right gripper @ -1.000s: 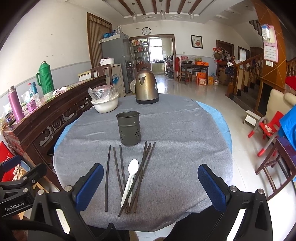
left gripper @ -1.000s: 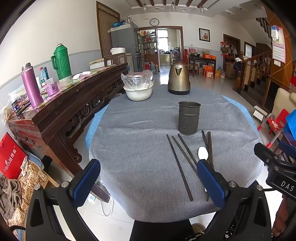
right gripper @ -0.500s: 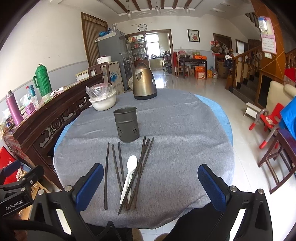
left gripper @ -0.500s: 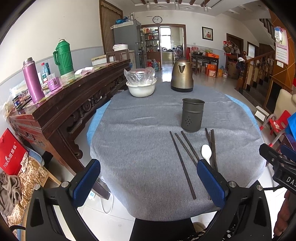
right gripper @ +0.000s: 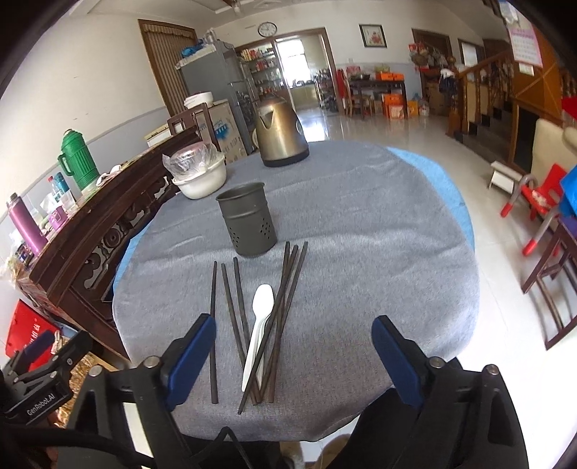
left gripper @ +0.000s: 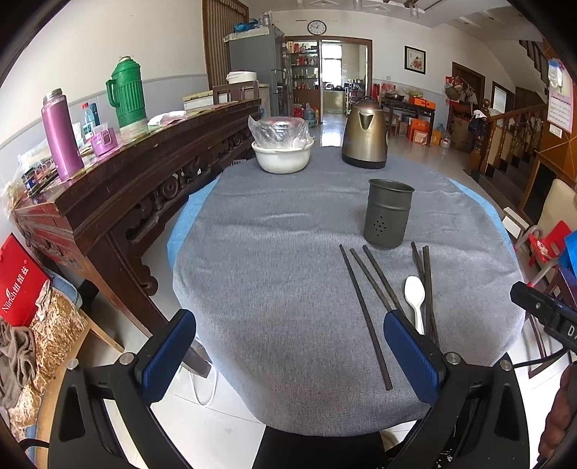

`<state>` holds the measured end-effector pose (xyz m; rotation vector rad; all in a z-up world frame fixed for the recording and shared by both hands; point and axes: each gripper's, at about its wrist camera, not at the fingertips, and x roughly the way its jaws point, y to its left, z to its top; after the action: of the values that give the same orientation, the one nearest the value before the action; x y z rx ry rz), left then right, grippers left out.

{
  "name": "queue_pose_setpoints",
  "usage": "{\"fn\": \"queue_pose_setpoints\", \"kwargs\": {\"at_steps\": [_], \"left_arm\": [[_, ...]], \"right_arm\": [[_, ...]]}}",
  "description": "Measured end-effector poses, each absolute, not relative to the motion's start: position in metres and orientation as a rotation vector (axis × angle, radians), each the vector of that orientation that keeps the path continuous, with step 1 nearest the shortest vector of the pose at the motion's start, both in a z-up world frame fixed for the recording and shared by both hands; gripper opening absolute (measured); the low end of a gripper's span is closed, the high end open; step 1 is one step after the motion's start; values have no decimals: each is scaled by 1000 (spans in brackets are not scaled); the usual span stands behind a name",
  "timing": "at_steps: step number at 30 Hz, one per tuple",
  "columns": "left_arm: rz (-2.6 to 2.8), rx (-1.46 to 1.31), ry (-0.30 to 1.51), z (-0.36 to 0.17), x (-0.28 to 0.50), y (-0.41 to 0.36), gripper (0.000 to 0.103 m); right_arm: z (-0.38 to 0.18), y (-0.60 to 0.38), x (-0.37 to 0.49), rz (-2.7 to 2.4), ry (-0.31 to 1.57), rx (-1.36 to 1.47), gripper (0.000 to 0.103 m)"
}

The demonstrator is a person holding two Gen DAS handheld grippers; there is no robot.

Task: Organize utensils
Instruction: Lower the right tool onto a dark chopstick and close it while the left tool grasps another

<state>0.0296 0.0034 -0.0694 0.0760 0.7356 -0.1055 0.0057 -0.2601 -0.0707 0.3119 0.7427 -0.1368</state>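
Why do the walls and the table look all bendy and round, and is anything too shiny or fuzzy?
Both wrist views use a fisheye lens, so straight things curve and the corners go black. In the left wrist view the floor past the kettle glares with daylight. In the right wrist view the floor shines too, yet the chopsticks and spoon look sharp.

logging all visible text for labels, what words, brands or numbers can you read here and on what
"GenRobot.AI": on the left gripper's black body, seen from the right wrist.
"D": white lettering cut off by the frame edge, on the right gripper's body, seen from the left wrist.
"Nii...": white print on the red bag, the rest unclear.
Wall clock, calendar, bottle labels: too small to read.
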Motion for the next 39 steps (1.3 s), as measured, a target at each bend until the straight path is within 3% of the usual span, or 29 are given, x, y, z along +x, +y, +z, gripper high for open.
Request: {"fn": "queue_pose_setpoints", "kwargs": {"at_steps": [9, 14, 20, 24, 26, 30, 39], "left_arm": [[-99, 87, 784, -86, 49, 0, 103], [-91, 99, 831, -101, 77, -3, 103], [-94, 85, 938, -130, 129, -11, 102], [-130, 69, 997, -141, 158, -24, 82], [-153, 63, 1017, -145, 172, -32, 78], [-179, 83, 1046, -155, 193, -46, 61], [-217, 57, 1136, -179, 224, -62, 60]], "right_arm": [[-82, -277, 34, -114, 795, 390, 67], [-98, -297, 70, -93, 866, 467, 43], [-131, -322, 131, -54, 970, 596, 38], [-156, -330, 170, -20, 1051, 669, 33], [-166, -332, 186, -27, 1083, 674, 31], [-176, -339, 208, -43, 1100, 678, 28], [-184, -332, 238, -71, 1138, 613, 22]]}}
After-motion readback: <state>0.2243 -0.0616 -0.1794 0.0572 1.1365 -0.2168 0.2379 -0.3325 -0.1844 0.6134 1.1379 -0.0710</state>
